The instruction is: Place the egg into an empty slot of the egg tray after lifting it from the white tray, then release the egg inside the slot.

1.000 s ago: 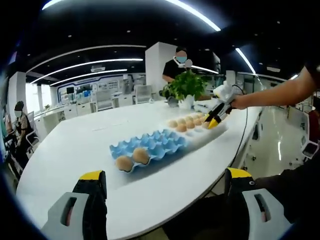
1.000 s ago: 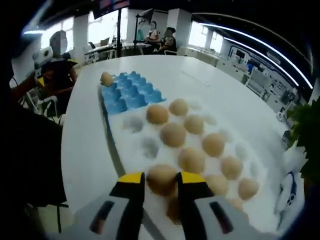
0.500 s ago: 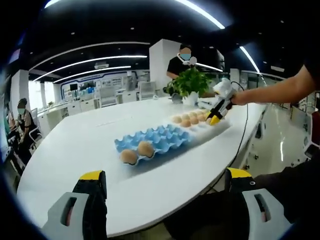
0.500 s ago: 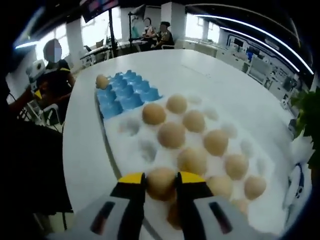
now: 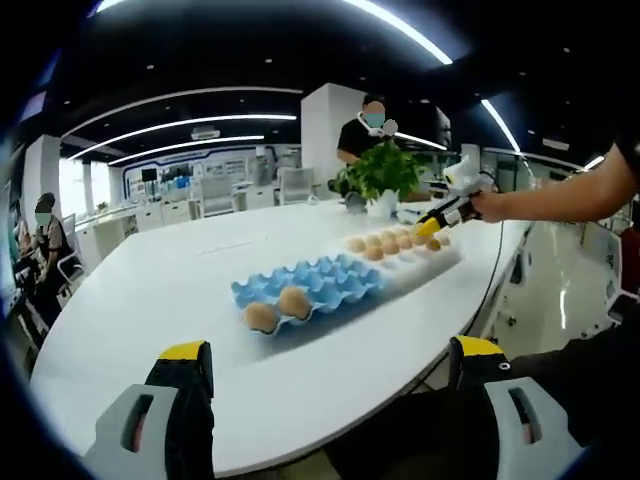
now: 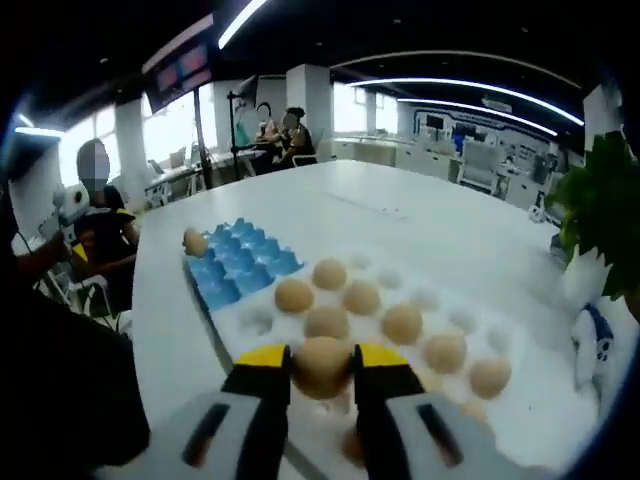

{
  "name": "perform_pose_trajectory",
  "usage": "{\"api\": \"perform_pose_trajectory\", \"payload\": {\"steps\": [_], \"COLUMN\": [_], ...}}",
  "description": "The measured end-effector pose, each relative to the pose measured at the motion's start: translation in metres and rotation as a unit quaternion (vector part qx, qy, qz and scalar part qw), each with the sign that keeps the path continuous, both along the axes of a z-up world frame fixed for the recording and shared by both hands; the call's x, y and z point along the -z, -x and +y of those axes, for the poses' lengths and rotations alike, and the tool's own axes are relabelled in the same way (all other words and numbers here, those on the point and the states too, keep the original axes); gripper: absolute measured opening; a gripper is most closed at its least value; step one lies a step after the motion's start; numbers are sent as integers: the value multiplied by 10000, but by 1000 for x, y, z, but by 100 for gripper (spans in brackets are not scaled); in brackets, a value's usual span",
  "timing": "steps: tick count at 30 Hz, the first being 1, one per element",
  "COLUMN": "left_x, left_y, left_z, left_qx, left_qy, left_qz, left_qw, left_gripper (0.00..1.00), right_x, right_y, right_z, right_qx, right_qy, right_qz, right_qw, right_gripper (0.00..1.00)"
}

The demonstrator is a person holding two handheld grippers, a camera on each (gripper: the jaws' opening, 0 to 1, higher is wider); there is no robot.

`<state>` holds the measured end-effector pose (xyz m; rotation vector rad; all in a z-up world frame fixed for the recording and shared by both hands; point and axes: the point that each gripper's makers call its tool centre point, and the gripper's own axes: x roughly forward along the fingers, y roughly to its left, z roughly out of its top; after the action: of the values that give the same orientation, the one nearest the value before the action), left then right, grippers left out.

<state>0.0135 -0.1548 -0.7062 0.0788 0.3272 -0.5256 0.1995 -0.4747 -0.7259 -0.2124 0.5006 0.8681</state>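
Brown oval egg [image 6: 322,366] sits clamped in the right gripper [image 6: 322,372], lifted above the white moulded tray [image 6: 520,420]; next, carry it ahead-left to the blue moulded egg tray [image 6: 236,272], while the left gripper [image 5: 330,372] idles wide.

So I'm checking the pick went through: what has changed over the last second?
The right tongs, shut on an egg throughout, have lifted it clear of the white tray. The left tongs stay open and idle. The blue tray keeps its two eggs.
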Motion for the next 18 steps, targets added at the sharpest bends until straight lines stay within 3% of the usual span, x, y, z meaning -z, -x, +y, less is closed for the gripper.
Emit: {"api": "perform_pose_trajectory", "payload": {"steps": [7,18], "left_x": [0,-4], "left_y": [4,5], "left_z": [3,6], "left_qx": [-23,-49], "left_qy": [34,47], "left_qz": [-35,-77], "left_qw": [10000,9999], "left_gripper": [100,100], "right_x": [-13,-21], "right_y": [2,10], "right_z": [19,90], "right_qx": [119,-245], "right_qy": [-293,-584], "right_qz": [-103,-93], "right_qw": [9994,9980], "right_gripper": [24,24]}}
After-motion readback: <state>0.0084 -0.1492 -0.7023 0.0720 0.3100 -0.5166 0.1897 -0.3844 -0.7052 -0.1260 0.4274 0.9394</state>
